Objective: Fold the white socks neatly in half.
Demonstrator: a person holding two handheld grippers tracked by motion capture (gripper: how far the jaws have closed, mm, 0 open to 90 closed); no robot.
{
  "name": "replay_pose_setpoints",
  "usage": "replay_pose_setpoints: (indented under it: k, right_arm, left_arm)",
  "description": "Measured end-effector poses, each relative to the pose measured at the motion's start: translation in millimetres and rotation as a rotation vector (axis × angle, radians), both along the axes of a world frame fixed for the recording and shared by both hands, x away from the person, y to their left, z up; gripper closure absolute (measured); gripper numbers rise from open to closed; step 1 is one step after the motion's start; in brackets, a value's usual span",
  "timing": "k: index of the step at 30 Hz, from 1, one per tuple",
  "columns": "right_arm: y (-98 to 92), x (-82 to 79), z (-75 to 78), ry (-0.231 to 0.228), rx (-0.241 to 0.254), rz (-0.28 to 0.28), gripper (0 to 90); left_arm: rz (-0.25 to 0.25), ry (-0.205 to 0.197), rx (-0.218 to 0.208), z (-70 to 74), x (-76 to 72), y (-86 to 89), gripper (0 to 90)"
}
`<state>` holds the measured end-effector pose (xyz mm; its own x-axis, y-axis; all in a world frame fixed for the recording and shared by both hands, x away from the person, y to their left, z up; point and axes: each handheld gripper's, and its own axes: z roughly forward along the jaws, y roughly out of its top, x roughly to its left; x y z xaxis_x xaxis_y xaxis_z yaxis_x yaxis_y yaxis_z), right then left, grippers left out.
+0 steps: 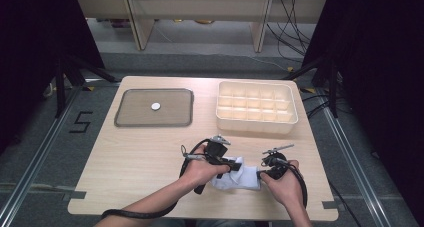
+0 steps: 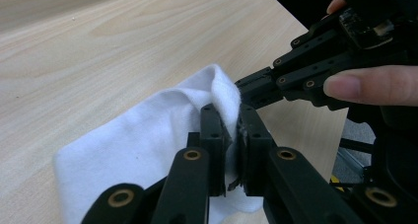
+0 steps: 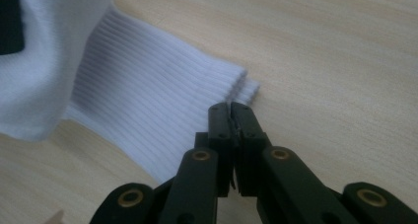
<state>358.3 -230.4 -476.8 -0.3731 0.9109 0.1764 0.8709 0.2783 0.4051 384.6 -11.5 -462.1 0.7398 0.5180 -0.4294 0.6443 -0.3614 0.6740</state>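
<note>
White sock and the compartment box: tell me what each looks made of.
White sock: soft knit fabric, probably cotton blend; its cuff shows fine ribbing and it folds limply. Compartment box: likely moulded plastic, cream and slightly glossy, with thin rigid dividers; the high view leaves that uncertain.

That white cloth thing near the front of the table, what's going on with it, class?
A person is working a white sock with a claw in each hand. The left claw is clamped on a raised fold of the fabric. The right claw sits closed at the sock's ribbed cuff; whether it pinches any fabric is hard to tell. Further back, a flat grey tray holds a small white disc, and a cream compartment box stands beside it, both untouched.
</note>
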Motion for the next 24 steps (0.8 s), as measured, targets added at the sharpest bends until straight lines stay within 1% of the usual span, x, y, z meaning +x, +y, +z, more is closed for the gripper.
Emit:
replay_pose_setpoints:
  k: [1,2,3,4,5,6,7,8,9,10,11,12,13,14,15,16,18,19,20,22,23,24]
  right_arm:
    - [-0.2,0.1,0.0,0.003,-0.004,0.007,87.8]
    - [0.7,0.2,-0.2,0.003,-0.004,0.002,87.7]
    - [0.7,0.2,-0.2,0.003,-0.004,0.002,87.7]
    - [0.5,1.4,-1.6,-0.020,-0.002,0.029,87.6]
    - [1.2,1.1,-1.1,-0.017,0.001,0.026,87.5]
    - [2.4,0.8,-0.7,-0.012,0.003,0.016,87.4]
    - [2.9,0.8,-1.1,-0.016,0.005,0.024,87.3]
    - [3.0,0.7,-0.9,-0.017,-0.001,0.030,86.9]
    - [3.8,1.0,-1.8,-0.012,0.002,0.021,86.5]
    - [6.4,1.5,-2.2,-0.003,0.004,-0.008,86.3]
    - [6.4,1.5,-2.2,-0.003,0.004,-0.008,86.3]
    - [6.7,1.3,-2.5,0.005,-0.001,-0.008,86.2]
    - [6.7,1.3,-2.5,0.005,-0.001,-0.008,86.2]
    - [6.6,0.9,-2.1,0.004,0.008,0.008,86.1]
    - [6.6,0.8,-1.9,0.003,0.010,0.010,86.0]
    - [6.7,0.8,-1.7,0.004,0.010,0.009,86.1]
    - [6.8,0.4,-1.1,0.002,0.012,0.014,86.0]
    - [6.8,0.2,-1.0,0.000,0.013,0.015,85.9]
    - [5.3,0.3,-1.9,-0.016,0.006,0.037,85.9]
    - [5.4,0.2,-1.9,-0.019,0.011,0.036,85.9]
    - [5.7,-0.1,-2.2,-0.021,0.013,0.038,85.7]
    - [5.8,-0.2,-2.1,-0.020,0.014,0.038,85.7]
  left_arm:
    - [0.015,-0.008,0.004,-1.2,-0.4,-1.3,83.3]
    - [0.019,-0.009,-0.006,-3.1,-0.2,-2.6,83.2]
    - [0.019,-0.009,-0.006,-3.1,-0.2,-2.6,83.2]
    - [0.008,0.003,0.018,-4.0,0.2,-3.1,83.1]
    - [0.018,-0.006,0.004,-6.6,-0.1,-5.1,83.1]
    - [0.013,0.003,0.008,-7.4,-0.2,-5.8,83.1]
    - [0.009,0.008,0.020,-8.1,-0.3,-6.5,83.1]
    - [0.018,0.003,0.006,-10.8,-0.5,-8.2,83.0]
    - [0.005,0.021,0.015,-11.0,-0.3,-8.2,83.0]
    - [0.001,0.019,0.022,-12.1,0.1,-8.7,83.0]
    - [0.001,0.019,0.022,-12.1,0.1,-8.7,83.0]
    - [0.019,0.014,0.018,-14.9,-0.8,-11.1,82.9]
    - [0.019,0.014,0.018,-14.9,-0.8,-11.1,82.9]
    - [0.004,0.021,0.029,-15.6,0.3,-11.4,82.9]
    - [0.006,0.024,0.031,-16.0,0.5,-12.0,82.8]
    - [0.012,0.024,0.051,-15.1,0.2,-12.7,82.8]
    - [0.012,0.023,0.050,-16.3,0.7,-14.3,82.7]
    - [0.013,0.022,0.061,-16.2,0.8,-14.7,82.6]
    - [0.012,0.019,0.058,-17.1,1.0,-15.5,82.6]
    - [0.009,0.018,0.053,-18.2,1.3,-16.2,82.4]
    - [0.014,0.019,0.062,-18.1,0.5,-18.1,82.3]
    - [0.008,0.017,0.064,-18.3,0.8,-18.5,82.2]
